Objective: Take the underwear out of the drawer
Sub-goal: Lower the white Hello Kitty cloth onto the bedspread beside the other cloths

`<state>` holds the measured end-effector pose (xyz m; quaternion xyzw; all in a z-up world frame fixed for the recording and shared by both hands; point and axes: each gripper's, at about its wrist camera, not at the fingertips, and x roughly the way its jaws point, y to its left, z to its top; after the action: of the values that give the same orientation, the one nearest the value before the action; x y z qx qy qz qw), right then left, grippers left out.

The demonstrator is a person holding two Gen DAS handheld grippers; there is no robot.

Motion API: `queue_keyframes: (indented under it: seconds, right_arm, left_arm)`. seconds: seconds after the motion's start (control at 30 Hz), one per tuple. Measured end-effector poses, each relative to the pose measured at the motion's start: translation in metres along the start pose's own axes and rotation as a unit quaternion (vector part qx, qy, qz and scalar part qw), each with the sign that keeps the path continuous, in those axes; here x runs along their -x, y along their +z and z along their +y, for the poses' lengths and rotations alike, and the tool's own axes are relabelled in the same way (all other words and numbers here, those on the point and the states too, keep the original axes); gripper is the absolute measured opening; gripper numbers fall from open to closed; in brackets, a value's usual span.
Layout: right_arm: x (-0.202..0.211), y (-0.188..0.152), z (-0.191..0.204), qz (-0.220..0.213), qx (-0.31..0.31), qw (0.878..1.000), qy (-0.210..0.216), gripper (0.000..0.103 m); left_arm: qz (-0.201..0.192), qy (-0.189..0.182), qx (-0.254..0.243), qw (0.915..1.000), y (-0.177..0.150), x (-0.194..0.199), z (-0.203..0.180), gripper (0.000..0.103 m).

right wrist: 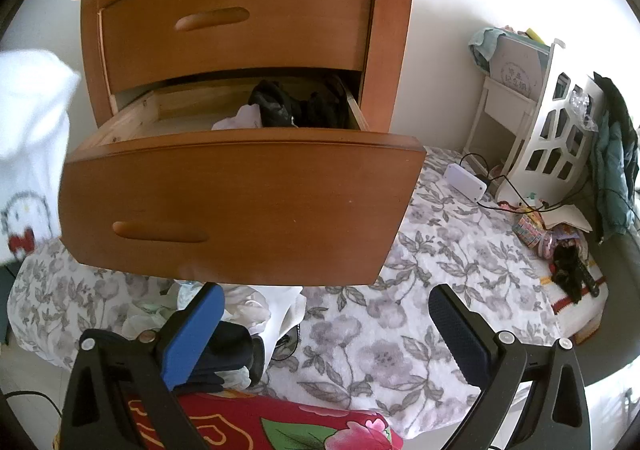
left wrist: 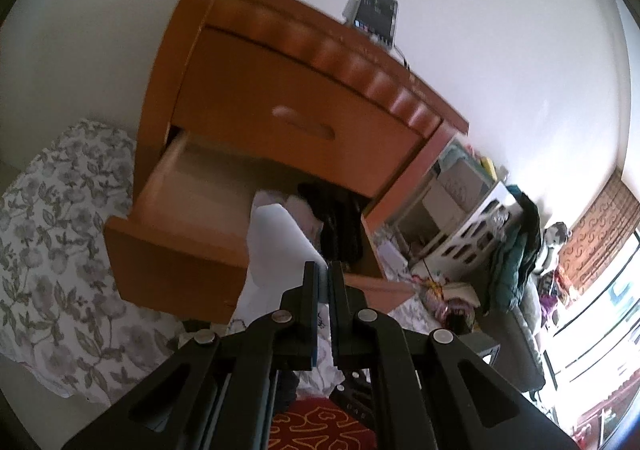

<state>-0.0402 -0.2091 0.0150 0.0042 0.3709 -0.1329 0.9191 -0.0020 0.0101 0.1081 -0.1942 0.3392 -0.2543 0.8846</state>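
The wooden nightstand's lower drawer [right wrist: 240,206] stands pulled out over the bed. Inside it lie dark garments [right wrist: 296,102] and a white one [right wrist: 240,118]; the dark pile [left wrist: 340,218] also shows in the left wrist view. My left gripper [left wrist: 325,274] is shut on a piece of white underwear [left wrist: 276,246], held up in front of the open drawer [left wrist: 172,202]. That white underwear [right wrist: 32,130], printed with a cartoon figure, hangs at the left edge of the right wrist view. My right gripper [right wrist: 328,314] is open and holds nothing, below the drawer front.
A flowered bedspread [right wrist: 420,290] lies under the drawer, with a heap of pale and dark clothes [right wrist: 240,314] on it. A white power strip [right wrist: 466,176], a white shelf [right wrist: 552,138] and a hanging jacket [right wrist: 616,154] are to the right. A small screen device [left wrist: 376,12] stands on the nightstand.
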Motion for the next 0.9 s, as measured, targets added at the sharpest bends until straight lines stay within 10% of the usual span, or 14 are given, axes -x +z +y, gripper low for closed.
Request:
queue_keyframes:
  seconds: [0.43,0.9]
  right_arm:
    - [0.000,0.000,0.000,0.000,-0.001,1.000,0.001,0.103]
    - [0.000,0.000,0.000,0.000,-0.001,1.000,0.001,0.103]
  left_arm:
    - [0.089,0.007,0.033,0.9955,-0.028,-0.059,0.022,0.004]
    - [0.211,0.060,0.088,0.9716,-0.087,-0.130,0.072,0.004]
